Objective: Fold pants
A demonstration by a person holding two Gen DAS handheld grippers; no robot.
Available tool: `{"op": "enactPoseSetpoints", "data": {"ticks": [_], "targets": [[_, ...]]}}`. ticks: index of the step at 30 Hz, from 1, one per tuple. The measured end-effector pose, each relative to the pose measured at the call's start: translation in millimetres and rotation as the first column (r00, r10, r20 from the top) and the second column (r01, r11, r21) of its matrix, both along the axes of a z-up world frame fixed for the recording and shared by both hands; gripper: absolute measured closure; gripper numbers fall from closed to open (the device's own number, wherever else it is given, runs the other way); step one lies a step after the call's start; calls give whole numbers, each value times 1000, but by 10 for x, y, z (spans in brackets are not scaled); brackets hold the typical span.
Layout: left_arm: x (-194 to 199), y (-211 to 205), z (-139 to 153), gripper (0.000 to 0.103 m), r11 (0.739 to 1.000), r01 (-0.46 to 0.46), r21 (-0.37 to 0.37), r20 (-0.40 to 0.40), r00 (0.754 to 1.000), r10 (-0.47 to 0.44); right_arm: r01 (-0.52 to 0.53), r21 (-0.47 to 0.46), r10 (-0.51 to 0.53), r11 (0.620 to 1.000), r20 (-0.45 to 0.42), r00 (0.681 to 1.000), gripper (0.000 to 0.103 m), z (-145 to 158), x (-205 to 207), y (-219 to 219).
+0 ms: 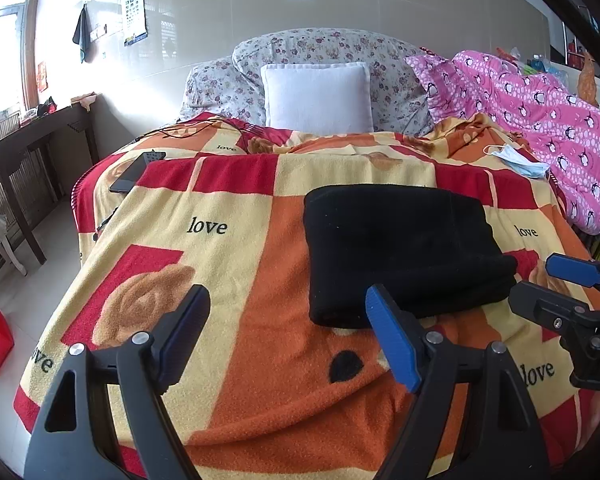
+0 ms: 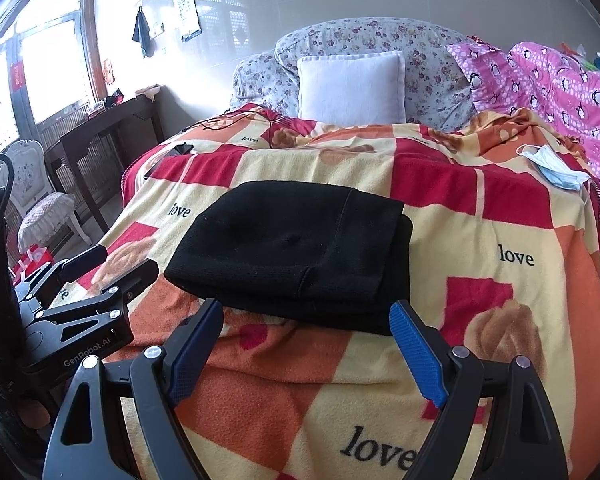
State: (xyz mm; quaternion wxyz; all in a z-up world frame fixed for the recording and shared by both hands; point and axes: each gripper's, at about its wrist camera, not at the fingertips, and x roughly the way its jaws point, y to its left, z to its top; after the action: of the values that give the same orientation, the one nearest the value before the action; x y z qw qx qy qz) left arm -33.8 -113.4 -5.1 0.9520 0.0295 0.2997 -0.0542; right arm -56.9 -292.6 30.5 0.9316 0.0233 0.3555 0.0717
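Note:
The black pants (image 1: 404,252) lie folded into a compact rectangle on the orange, red and yellow "love" blanket (image 1: 228,240); they also show in the right wrist view (image 2: 300,252). My left gripper (image 1: 288,320) is open and empty, just in front of and left of the pants' near edge. My right gripper (image 2: 306,334) is open and empty, its fingertips just short of the pants' near edge. The right gripper also shows at the right edge of the left wrist view (image 1: 556,288), and the left gripper shows at the left of the right wrist view (image 2: 116,264).
A white cushion (image 1: 318,94) and floral pillows (image 1: 332,52) lie at the bed's head. A pink penguin quilt (image 1: 540,120) is at the right, with a blue face mask (image 1: 520,160) beside it. A phone (image 1: 130,178) and remote (image 1: 154,156) lie at the left. A dark desk (image 1: 32,148) stands by the window.

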Motion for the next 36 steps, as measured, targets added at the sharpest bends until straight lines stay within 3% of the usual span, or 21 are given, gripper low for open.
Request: {"op": "enactPoseSetpoints", "data": {"ticks": [36], "targets": [[48,59,-62,22,1000,-14,-1,-8,1000,14,-19,3,19,1000,-44,999,16,-123,113,54]]}}
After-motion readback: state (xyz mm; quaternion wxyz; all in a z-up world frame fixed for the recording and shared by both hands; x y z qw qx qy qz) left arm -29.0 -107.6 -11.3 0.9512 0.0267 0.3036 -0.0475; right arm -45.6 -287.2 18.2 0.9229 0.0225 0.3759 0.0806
